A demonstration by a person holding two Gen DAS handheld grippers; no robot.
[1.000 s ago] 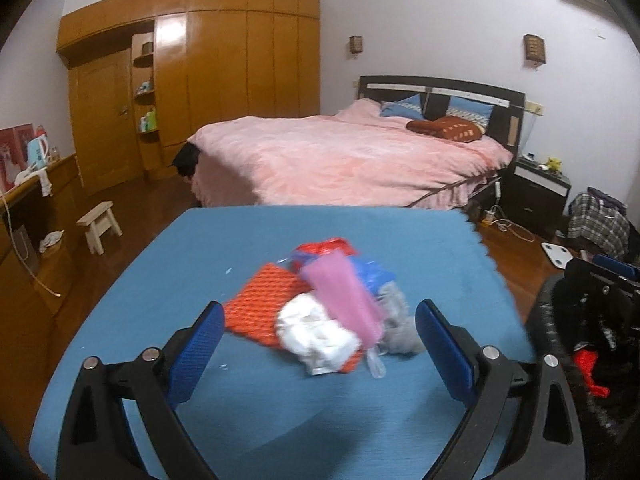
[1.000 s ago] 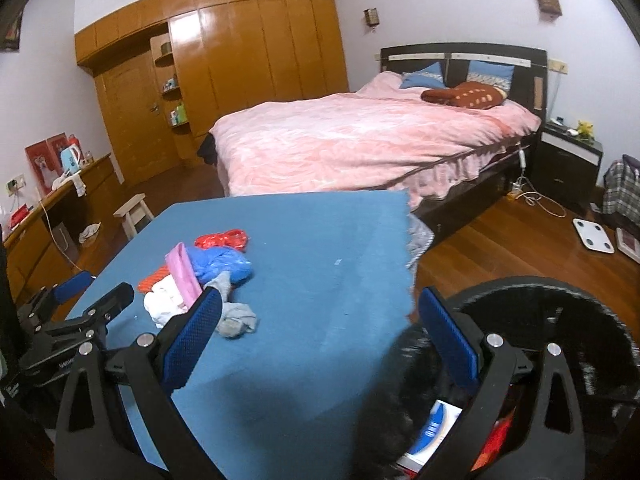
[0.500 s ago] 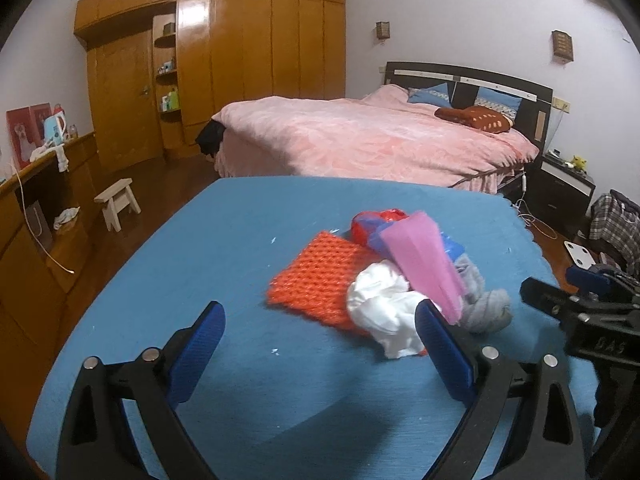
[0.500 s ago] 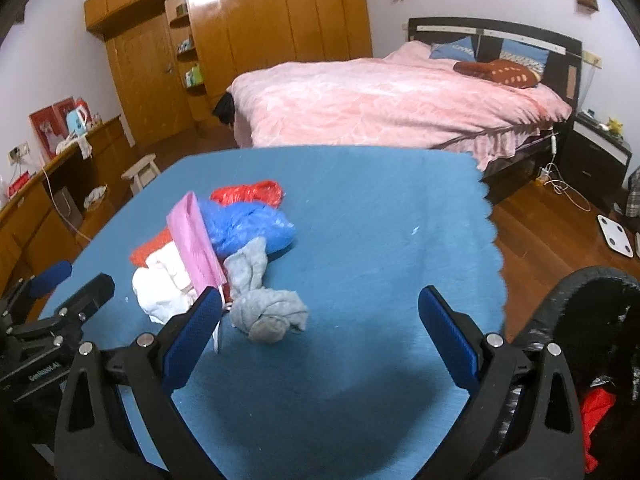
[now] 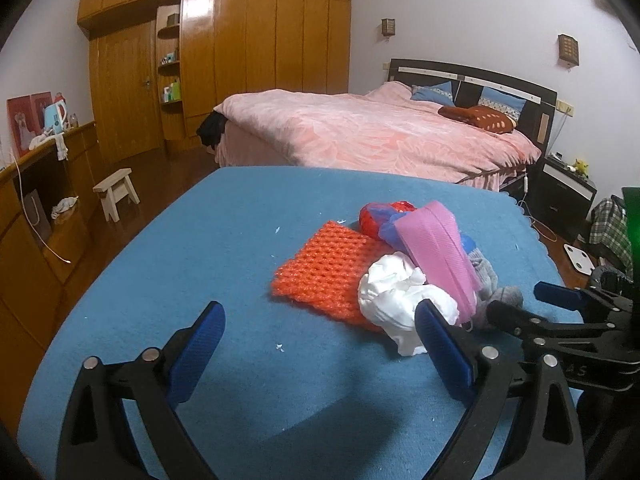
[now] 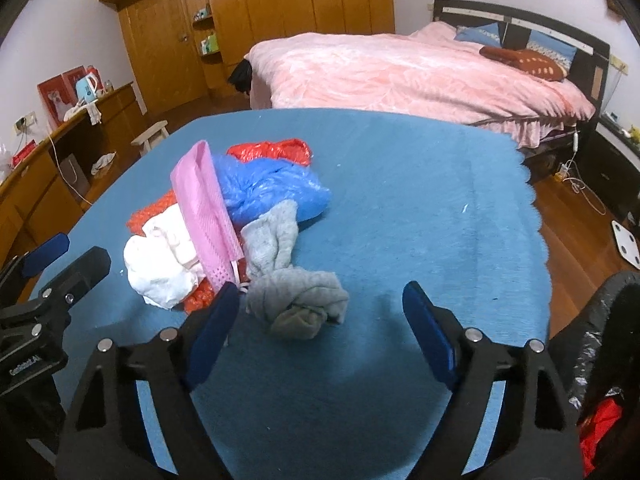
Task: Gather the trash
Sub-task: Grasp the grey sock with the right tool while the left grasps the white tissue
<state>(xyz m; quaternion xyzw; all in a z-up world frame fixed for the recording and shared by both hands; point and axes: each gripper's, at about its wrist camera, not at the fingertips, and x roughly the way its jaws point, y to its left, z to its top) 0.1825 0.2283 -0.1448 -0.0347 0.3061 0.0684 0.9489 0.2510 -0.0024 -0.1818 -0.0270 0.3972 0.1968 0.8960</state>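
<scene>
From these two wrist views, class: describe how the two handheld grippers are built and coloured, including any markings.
Both look alike. The left gripper and right gripper each have a black frame of angled linkage arms with triangular cut-outs and silver round pivot bolts. Their fingers carry ribbed blue pads. Part of a white printed word shows on each body's side, too small to read. No cables or sleeves show.

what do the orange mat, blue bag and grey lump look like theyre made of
Orange mat: looks like foam netting, with an open, puffy lattice. Blue bag: thin glossy plastic film, crinkled with highlights. Grey lump: matte knit fabric, possibly a sock, soft and knotted.
</scene>
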